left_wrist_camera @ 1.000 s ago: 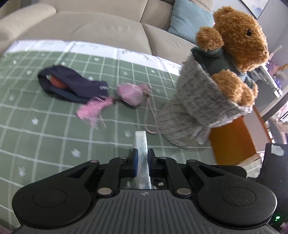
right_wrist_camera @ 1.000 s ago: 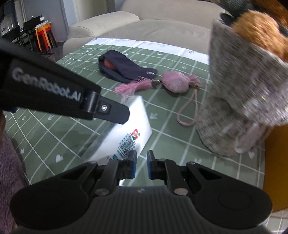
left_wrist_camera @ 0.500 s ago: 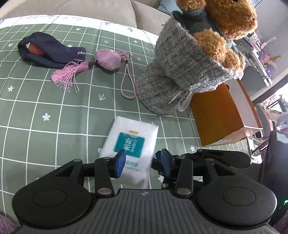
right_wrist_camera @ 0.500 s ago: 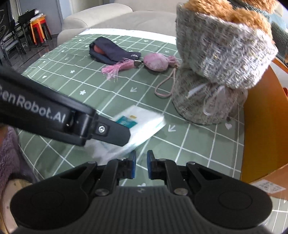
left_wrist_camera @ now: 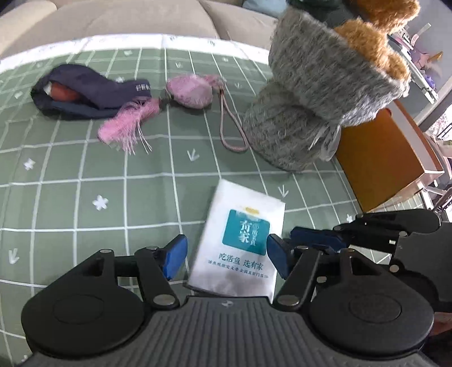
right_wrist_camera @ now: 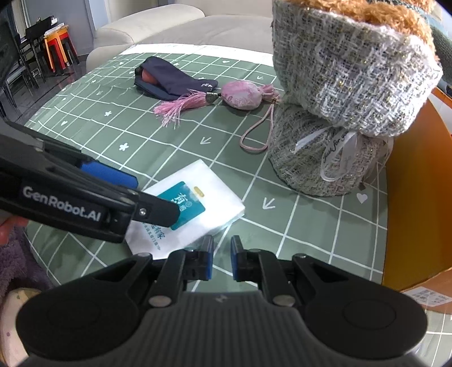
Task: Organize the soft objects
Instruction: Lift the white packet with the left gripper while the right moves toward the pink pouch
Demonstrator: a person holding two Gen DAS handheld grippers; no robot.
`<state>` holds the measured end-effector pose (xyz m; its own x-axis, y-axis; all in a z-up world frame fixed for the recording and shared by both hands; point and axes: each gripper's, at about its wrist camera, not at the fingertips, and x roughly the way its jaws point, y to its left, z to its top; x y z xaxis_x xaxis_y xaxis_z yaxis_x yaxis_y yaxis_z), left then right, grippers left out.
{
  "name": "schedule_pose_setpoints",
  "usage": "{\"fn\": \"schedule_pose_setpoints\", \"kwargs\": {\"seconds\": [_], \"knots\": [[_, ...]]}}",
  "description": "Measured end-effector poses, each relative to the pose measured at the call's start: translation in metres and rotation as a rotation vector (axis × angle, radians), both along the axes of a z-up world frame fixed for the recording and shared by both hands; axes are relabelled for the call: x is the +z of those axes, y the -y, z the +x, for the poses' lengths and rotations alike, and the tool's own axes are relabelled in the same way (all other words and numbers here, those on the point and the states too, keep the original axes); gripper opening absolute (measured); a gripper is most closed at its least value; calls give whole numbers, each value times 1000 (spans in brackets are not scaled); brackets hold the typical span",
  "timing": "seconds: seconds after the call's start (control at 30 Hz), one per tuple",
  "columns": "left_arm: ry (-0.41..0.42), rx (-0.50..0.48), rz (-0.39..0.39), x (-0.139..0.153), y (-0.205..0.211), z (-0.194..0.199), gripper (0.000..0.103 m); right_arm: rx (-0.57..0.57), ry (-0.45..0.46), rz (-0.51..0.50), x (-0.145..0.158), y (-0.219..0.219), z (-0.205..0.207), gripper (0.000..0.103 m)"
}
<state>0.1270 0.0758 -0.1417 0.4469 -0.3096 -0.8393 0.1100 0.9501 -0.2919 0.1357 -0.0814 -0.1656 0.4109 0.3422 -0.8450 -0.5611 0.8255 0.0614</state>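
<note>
The left gripper (left_wrist_camera: 226,258) has its blue jaws spread wide apart. They have just been opening. A white tissue pack (left_wrist_camera: 240,245) with a teal label lies flat on the table (left_wrist_camera: 84,197) between them, and the pads do not press on it. In the right wrist view the same tissue pack (right_wrist_camera: 197,209) lies just under the tip of the left gripper (right_wrist_camera: 135,194).

The right gripper (right_wrist_camera: 221,261) has its jaws almost closed, with only a thin gap and nothing held. It hangs over the green checked cloth, just beside the near corner of the pack.

Behind the pack stands a grey knitted bag (left_wrist_camera: 310,93) with a brown teddy bear (left_wrist_camera: 367,42) poking out of the top. A white ribbon is tied around the bag's middle. An orange box (left_wrist_camera: 375,158) sits right beside the bag.

Farther back, a pink pouch (left_wrist_camera: 190,91) with a pink tassel (left_wrist_camera: 130,124) and a looped cord lies on the table. Its tassel touches a dark blue cloth pouch (left_wrist_camera: 84,93) that has something red inside. A beige sofa (left_wrist_camera: 127,19) is behind the table
</note>
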Motion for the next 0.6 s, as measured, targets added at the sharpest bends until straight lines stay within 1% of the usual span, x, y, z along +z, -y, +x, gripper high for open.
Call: {"fn": "schedule_pose_setpoints", "kwargs": {"seconds": [0.1,0.17,0.27,0.3,0.37,0.4,0.47,0.53,0.6], "knots": [[32,-22,-3,-3,4,1,82,-3,10,16,-2,1,3,9],[53,-34,-2,-3,8,0,83,4,16,32,-3,1,4,8],[52,-42,-14,-2,10,1,83,25,32,46,-4,0,3,5],[53,-42,-13,-2,10,1,83,30,31,59,-5,0,3,2],[57,-49,-19,-3,8,1,85,45,30,66,-6,1,4,1],[62,-57,-11,-3,7,0,87,42,17,75,-5,4,6,1],[65,-52,-24,-4,4,0,87,14,-32,104,-5,13,12,1],[74,-73,8,-4,9,1,87,-14,-64,110,-3,20,15,1],[91,-119,74,-4,19,-1,87,-42,-97,125,-3,26,18,2]]}}
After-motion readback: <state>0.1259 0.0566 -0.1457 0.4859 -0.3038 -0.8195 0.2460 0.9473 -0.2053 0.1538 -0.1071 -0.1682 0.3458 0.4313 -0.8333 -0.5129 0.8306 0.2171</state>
